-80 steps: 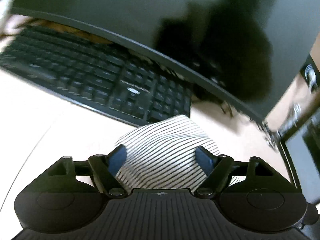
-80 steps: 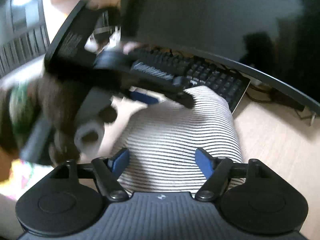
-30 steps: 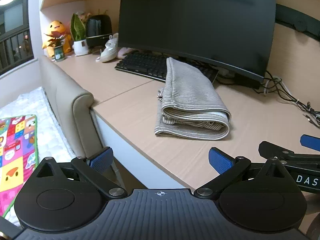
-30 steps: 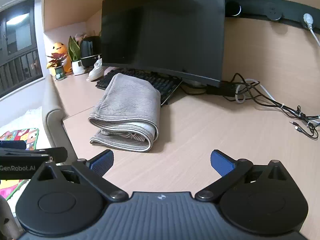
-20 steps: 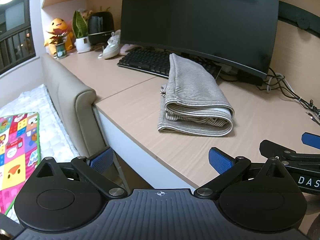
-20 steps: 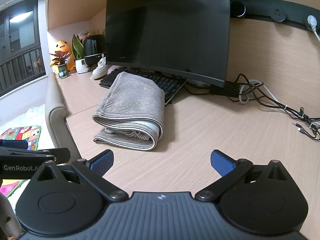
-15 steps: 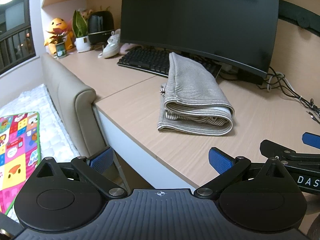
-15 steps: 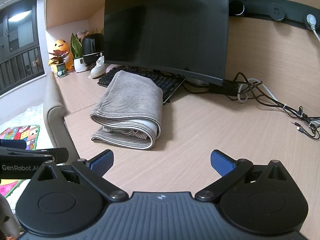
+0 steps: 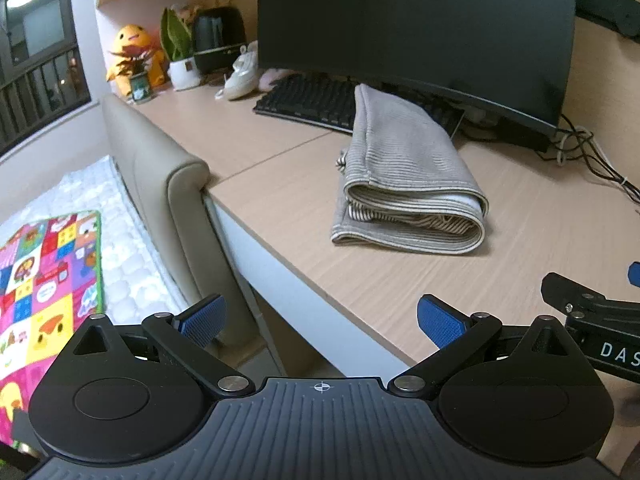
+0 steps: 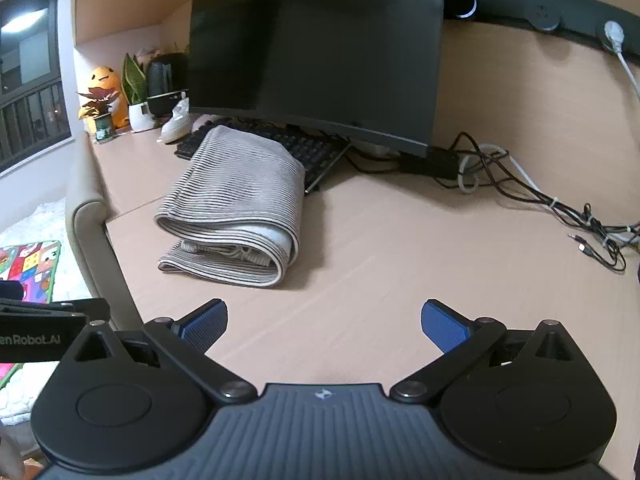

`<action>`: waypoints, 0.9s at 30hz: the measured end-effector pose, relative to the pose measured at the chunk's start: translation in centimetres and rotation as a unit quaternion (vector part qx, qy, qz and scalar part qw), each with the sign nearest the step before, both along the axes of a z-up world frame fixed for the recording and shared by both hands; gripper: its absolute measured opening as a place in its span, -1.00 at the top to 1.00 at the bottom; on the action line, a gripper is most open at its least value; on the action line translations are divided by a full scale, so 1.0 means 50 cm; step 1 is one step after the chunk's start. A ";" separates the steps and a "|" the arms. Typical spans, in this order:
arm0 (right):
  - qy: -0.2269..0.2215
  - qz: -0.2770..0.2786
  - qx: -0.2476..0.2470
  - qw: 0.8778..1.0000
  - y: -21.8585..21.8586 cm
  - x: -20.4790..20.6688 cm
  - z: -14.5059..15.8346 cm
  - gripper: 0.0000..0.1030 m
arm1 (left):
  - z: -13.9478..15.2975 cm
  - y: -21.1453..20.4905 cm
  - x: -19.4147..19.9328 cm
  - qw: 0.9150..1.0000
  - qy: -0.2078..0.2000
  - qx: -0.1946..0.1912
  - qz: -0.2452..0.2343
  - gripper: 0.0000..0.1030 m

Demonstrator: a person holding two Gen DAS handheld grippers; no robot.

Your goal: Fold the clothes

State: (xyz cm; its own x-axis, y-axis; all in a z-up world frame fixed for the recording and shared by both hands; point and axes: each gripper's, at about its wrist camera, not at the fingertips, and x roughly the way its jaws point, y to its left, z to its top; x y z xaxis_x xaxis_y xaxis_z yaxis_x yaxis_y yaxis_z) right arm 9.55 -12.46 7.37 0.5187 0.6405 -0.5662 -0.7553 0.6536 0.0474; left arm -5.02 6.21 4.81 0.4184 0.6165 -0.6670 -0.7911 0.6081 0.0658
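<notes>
Dark monitor (image 10: pixel 320 52) above black keyboard (image 9: pixel 308 100) on wooden desk (image 10: pixel 400 248), cables (image 10: pixel 520 188) right.

1. The left gripper (image 9: pixel 318 318) is held with its blue-padded fingers (image 9: pixel 200 319) spread wide and nothing between them, back from the desk (image 9: pixel 520 240) over its near edge.
2. The right gripper (image 10: pixel 324 318) is likewise spread wide and empty, held low above the desk, level with the left gripper and just beside it.

A wooden desk (image 10: pixel 400 264) carries a folded striped garment (image 10: pixel 240 200); its far end rests on a keyboard (image 10: pixel 304 148). A monitor (image 10: pixel 320 52), cables (image 10: pixel 540 196), and potted plants (image 10: pixel 138 92) stand farther back.
</notes>
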 end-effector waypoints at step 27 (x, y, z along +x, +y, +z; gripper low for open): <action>-0.007 0.006 0.029 1.000 -0.014 -0.013 0.014 -1.00 | 0.012 -0.014 -0.015 0.999 -0.036 0.010 -0.016 -1.00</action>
State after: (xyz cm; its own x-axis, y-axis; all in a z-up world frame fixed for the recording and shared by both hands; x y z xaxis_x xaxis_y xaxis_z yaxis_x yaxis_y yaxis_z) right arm 8.90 -13.15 8.09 0.5193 0.6774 -0.5210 -0.7635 0.6416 0.0732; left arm -5.76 5.53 5.39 0.4848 0.6156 -0.6213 -0.7747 0.6319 0.0217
